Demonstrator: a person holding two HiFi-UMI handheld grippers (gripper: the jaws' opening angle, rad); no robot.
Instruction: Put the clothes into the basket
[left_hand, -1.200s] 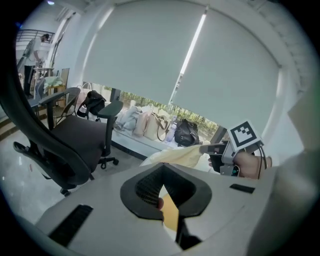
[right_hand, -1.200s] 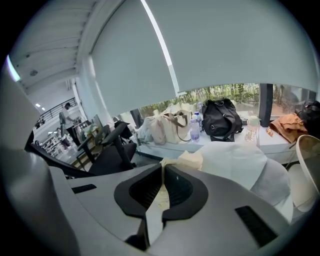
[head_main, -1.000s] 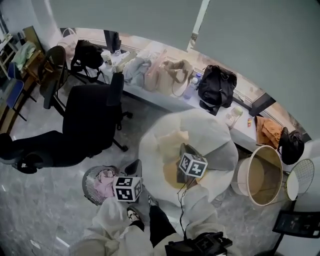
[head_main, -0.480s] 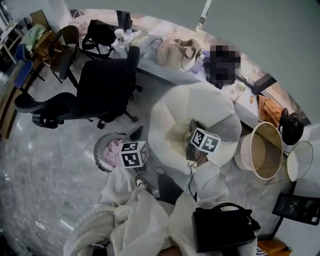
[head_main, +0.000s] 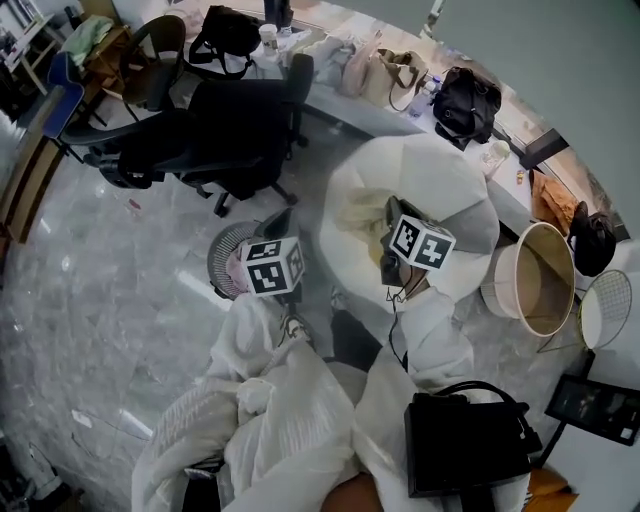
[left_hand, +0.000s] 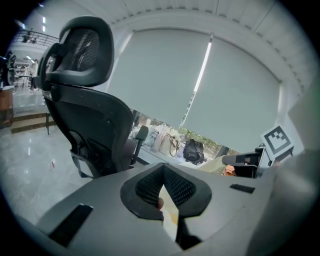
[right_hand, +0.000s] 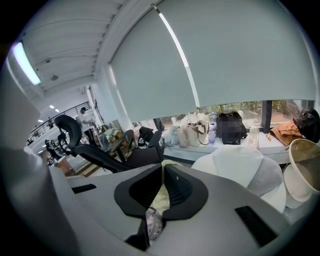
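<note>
A pale yellow cloth (head_main: 352, 212) lies bunched on the white beanbag (head_main: 430, 170). My right gripper (head_main: 388, 224) is at its right edge. In the right gripper view the right gripper (right_hand: 162, 175) is shut, with the yellow cloth (right_hand: 160, 197) pinched between the pads. My left gripper (head_main: 278, 222) hovers over a small round wire basket (head_main: 220, 262) that holds pink clothes (head_main: 232, 287). In the left gripper view the left gripper (left_hand: 165, 187) is shut too, with a pale yellow strip (left_hand: 171, 212) between the pads.
A large cream bin (head_main: 540, 282) and a white wire basket (head_main: 608, 305) stand right of the beanbag. A black office chair (head_main: 225, 125) is behind the small basket. The desk (head_main: 345, 105) carries several bags. A black bag (head_main: 465, 445) rests on the person's lap.
Both grippers have risen and moved up the picture, the right one along with the yellow cloth. The head view has swung, so the chair and the desk now sit nearer the top.
</note>
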